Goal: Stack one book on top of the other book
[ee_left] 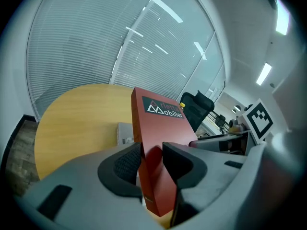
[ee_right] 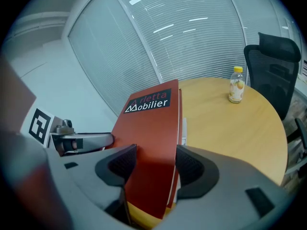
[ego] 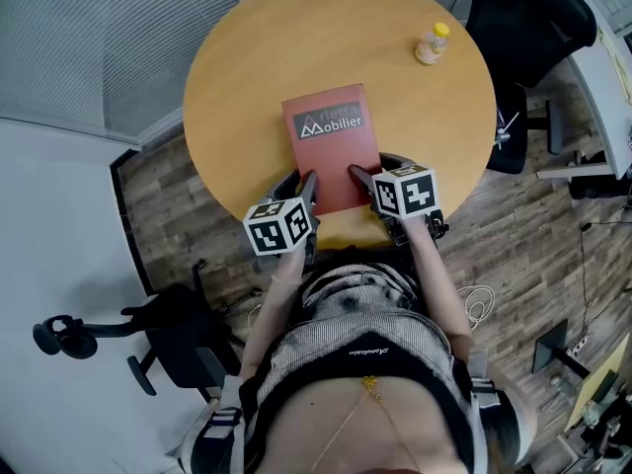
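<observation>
Because the round table [ego: 237,87] lies close below and you hold the red book [ego: 331,136] over it by its near edge only, the far end may land first and skid askew across the grey book [ee_left: 124,133] underneath. Your left gripper [ego: 306,182] and right gripper [ego: 375,172] are each closed partway, pinching that red cover. Only the gripper views reveal the grey book; the head view hides it.

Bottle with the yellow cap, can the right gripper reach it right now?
Probably not yet. The right gripper is shut on the red book, which the left gripper also holds. The bottle stands apart on the far side; bare tabletop lies between; only the book hinders it.
</observation>
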A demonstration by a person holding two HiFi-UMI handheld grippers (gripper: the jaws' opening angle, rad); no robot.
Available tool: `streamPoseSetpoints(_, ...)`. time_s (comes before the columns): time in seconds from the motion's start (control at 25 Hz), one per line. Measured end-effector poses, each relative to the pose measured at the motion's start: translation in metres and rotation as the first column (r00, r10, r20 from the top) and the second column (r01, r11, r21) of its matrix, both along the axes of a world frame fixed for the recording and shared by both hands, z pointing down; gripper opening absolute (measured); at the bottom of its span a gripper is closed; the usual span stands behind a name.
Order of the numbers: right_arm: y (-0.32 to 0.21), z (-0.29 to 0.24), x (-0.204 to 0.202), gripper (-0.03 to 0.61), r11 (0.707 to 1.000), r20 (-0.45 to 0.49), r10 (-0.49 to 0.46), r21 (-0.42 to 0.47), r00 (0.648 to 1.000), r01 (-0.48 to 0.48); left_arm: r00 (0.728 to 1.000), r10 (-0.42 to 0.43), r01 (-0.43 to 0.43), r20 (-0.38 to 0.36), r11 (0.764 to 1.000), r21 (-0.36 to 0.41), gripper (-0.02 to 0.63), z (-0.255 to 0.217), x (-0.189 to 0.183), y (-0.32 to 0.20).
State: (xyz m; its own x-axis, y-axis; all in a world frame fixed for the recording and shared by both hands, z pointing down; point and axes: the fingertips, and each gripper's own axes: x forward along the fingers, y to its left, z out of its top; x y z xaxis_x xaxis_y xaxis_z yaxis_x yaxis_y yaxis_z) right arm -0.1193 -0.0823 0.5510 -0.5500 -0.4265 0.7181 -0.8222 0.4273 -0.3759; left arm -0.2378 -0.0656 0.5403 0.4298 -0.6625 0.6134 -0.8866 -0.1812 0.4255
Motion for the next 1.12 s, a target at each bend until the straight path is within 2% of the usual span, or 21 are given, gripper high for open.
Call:
streamPoseSetpoints(0.36, 0.0, 0.031, 0.003, 0.256, 0.997, -0.001, 0.003, -0.075, 1.0, -0.003, 1.0, 0.003, -0.003, 0.003, 0.998, -0.063, 0.13, 0.028, 0.002, 0.0)
streamPoseSetpoints(1.12, -0.001, 0.076, -0.004, 0.256, 0.985, -0.018, -0.003, -0.173, 1.0, 0.0, 1.0, 0.017, -0.017, 0.0, 0.986, -0.169, 0.129, 0.071, -0.005, -0.002)
